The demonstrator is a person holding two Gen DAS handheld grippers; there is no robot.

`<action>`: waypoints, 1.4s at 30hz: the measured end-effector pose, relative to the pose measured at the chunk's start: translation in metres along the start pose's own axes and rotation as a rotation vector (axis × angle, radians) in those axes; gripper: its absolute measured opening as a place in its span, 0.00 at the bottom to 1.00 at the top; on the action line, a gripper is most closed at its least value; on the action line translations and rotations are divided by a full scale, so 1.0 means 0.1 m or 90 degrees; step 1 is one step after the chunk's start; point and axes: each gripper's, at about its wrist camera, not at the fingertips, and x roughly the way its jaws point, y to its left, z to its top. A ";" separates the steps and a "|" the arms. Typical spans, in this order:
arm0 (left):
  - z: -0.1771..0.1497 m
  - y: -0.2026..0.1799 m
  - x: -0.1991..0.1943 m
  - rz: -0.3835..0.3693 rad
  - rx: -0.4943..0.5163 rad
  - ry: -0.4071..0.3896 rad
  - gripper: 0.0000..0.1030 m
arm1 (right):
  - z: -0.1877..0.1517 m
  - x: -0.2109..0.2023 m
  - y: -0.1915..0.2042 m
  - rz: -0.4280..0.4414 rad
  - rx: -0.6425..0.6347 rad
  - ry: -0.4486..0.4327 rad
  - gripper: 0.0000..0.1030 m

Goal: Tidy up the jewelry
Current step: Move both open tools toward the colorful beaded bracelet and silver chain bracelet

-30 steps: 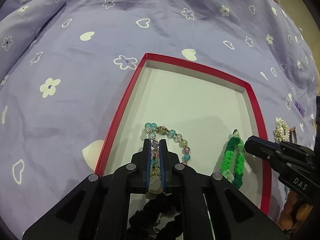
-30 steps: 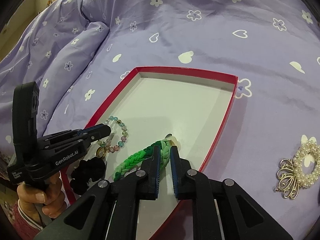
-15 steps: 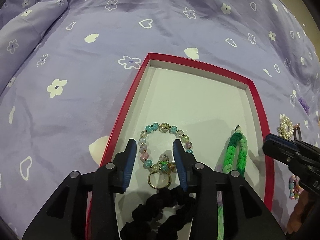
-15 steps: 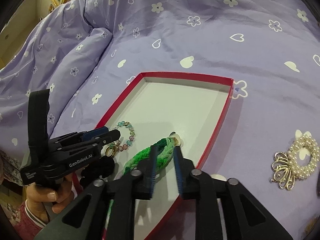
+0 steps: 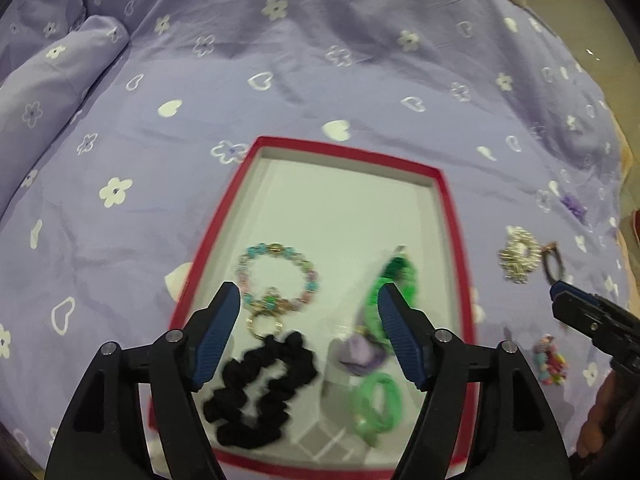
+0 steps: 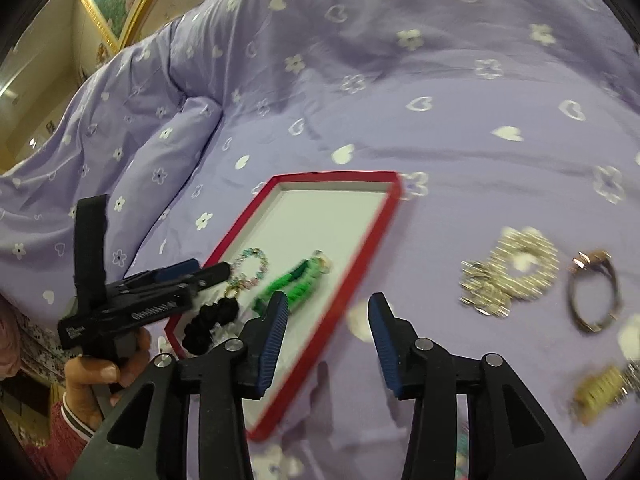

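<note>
A red-rimmed tray (image 5: pixel 448 216) with a white floor lies on the purple bedspread. In it are a beaded bracelet (image 5: pixel 276 276), a black scrunchie (image 5: pixel 260 392), a green braided bracelet (image 5: pixel 394 284), a purple piece (image 5: pixel 360 354) and a green hair tie (image 5: pixel 376 400). My left gripper (image 5: pixel 308 292) hovers above the tray's near half, its jaws opening with nothing pressed between the pads. My right gripper (image 6: pixel 329 300) hangs over the tray's right rim (image 6: pixel 360 280), also opening and holding nothing. The green braid (image 6: pixel 296 282) lies loose just to its left.
On the bedspread right of the tray lie a pearl brooch (image 6: pixel 512 276), a dark bangle (image 6: pixel 596 292) and a gold piece (image 6: pixel 604 392). A small multicoloured item (image 5: pixel 550 360) lies nearby. A folded ridge of quilt (image 6: pixel 168 152) rises at the left. A hand (image 6: pixel 96 372) holds the left gripper (image 6: pixel 192 276).
The left gripper let go of the beaded bracelet, opened wide and drew back upward. The right gripper released the green braid, opened and shifted right toward the tray's rim.
</note>
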 end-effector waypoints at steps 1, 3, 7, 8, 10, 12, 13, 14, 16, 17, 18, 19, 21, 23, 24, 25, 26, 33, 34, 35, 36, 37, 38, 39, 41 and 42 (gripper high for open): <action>-0.01 -0.05 -0.04 -0.005 0.004 -0.003 0.71 | -0.03 -0.05 -0.06 -0.005 0.006 -0.003 0.43; -0.03 -0.16 -0.11 -0.015 0.015 -0.007 0.72 | -0.09 -0.20 -0.19 -0.019 0.021 -0.011 0.43; -0.10 -0.46 -0.22 -0.042 0.047 -0.009 0.72 | -0.22 -0.50 -0.47 -0.052 0.052 -0.029 0.43; -0.12 -0.55 -0.25 -0.049 0.057 -0.008 0.72 | -0.25 -0.57 -0.53 -0.059 0.059 -0.034 0.43; -0.16 -0.70 -0.29 -0.062 0.074 -0.007 0.72 | -0.32 -0.72 -0.66 -0.077 0.073 -0.044 0.43; -0.20 -0.86 -0.32 -0.076 0.092 -0.004 0.72 | -0.39 -0.85 -0.76 -0.092 0.084 -0.052 0.43; -0.23 -0.92 -0.33 -0.081 0.099 -0.002 0.72 | -0.42 -0.92 -0.81 -0.099 0.091 -0.056 0.43; -0.25 -1.00 -0.34 -0.087 0.108 -0.001 0.72 | -0.46 -0.98 -0.87 -0.106 0.096 -0.059 0.44; -0.30 -1.12 -0.34 -0.096 0.122 0.004 0.72 | -0.55 -1.10 -0.98 -0.120 0.108 -0.065 0.45; -0.33 -1.20 -0.34 -0.101 0.130 0.008 0.72 | -0.58 -1.14 -1.03 -0.125 0.114 -0.067 0.45; -0.36 -1.28 -0.33 -0.105 0.140 0.012 0.72 | -0.62 -1.19 -1.08 -0.131 0.121 -0.068 0.45; -0.39 -1.33 -0.32 -0.107 0.146 0.015 0.72 | -0.66 -1.22 -1.13 -0.136 0.127 -0.068 0.45; -0.43 -1.43 -0.29 -0.113 0.158 0.022 0.72 | -0.72 -1.28 -1.19 -0.144 0.137 -0.070 0.45; -0.49 -1.53 -0.27 -0.119 0.170 0.029 0.72 | -0.78 -1.32 -1.26 -0.150 0.144 -0.071 0.45; -0.51 -1.59 -0.25 -0.121 0.180 0.032 0.72 | -0.80 -1.34 -1.29 -0.154 0.147 -0.071 0.45; -0.54 -1.63 -0.25 -0.122 0.185 0.034 0.72 | -0.82 -1.36 -1.32 -0.156 0.150 -0.072 0.45; -0.56 -1.67 -0.23 -0.122 0.191 0.038 0.72 | -0.84 -1.37 -1.35 -0.159 0.153 -0.072 0.45; -0.68 -1.86 -0.18 -0.134 0.216 0.052 0.72 | -0.88 -1.37 -1.49 -0.166 0.157 -0.066 0.45; -0.68 -1.89 -0.17 -0.133 0.218 0.054 0.72 | -0.88 -1.35 -1.50 -0.165 0.157 -0.065 0.45; -0.68 -1.90 -0.16 -0.134 0.218 0.055 0.72 | -0.87 -1.33 -1.51 -0.165 0.155 -0.063 0.45; -0.67 -1.92 -0.14 -0.134 0.219 0.057 0.72 | -0.86 -1.31 -1.52 -0.165 0.151 -0.061 0.45; -0.66 -1.93 -0.12 -0.135 0.219 0.059 0.72 | -0.84 -1.29 -1.52 -0.167 0.147 -0.059 0.45; -0.66 -1.94 -0.09 -0.136 0.219 0.062 0.72 | -0.83 -1.27 -1.53 -0.167 0.143 -0.056 0.45; -0.66 -1.95 -0.07 -0.138 0.220 0.065 0.72 | -0.81 -1.25 -1.53 -0.167 0.139 -0.053 0.45; -0.66 -1.96 -0.01 -0.133 0.221 0.070 0.72 | -0.78 -1.19 -1.55 -0.171 0.130 -0.046 0.45; -0.66 -1.96 0.01 -0.132 0.221 0.073 0.72 | -0.76 -1.16 -1.56 -0.174 0.123 -0.040 0.45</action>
